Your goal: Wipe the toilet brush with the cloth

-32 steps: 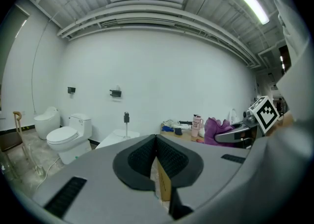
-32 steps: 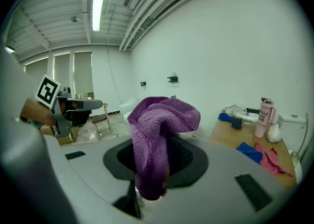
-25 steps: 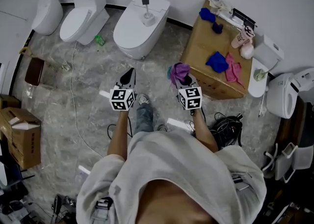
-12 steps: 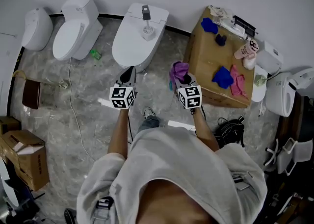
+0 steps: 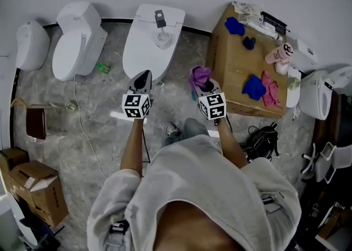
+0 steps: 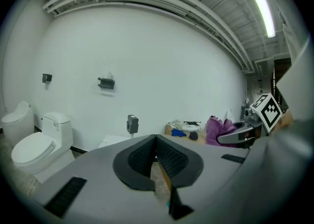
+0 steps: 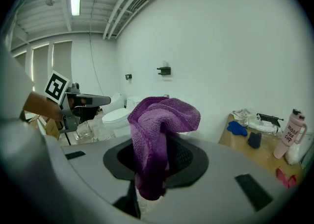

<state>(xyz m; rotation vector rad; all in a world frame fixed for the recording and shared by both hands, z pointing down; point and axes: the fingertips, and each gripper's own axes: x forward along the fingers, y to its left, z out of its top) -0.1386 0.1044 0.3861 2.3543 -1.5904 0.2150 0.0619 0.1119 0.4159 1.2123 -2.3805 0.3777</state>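
Observation:
The toilet brush (image 5: 160,23) stands upright in its holder on the back of the middle white toilet (image 5: 144,52); its grey handle (image 6: 132,123) also shows in the left gripper view. My left gripper (image 5: 143,77) hangs over the toilet's front rim, and its jaws (image 6: 156,142) are shut with nothing between them. My right gripper (image 5: 203,85) is shut on a purple cloth (image 5: 199,76), held right of the toilet. That cloth (image 7: 159,135) drapes over the right jaws and hides their tips.
A cardboard box (image 5: 234,63) to the right carries blue cloths (image 5: 254,86), a pink cloth (image 5: 270,91) and a pink cup (image 5: 279,54). Two more toilets (image 5: 77,41) stand at the left. A cable (image 5: 82,129) runs across the marble floor. Cardboard boxes (image 5: 38,189) sit at the lower left.
The person has stepped forward, so both grippers are nearer the middle toilet and the brush. The cloth stays in the right gripper; the left stays shut.

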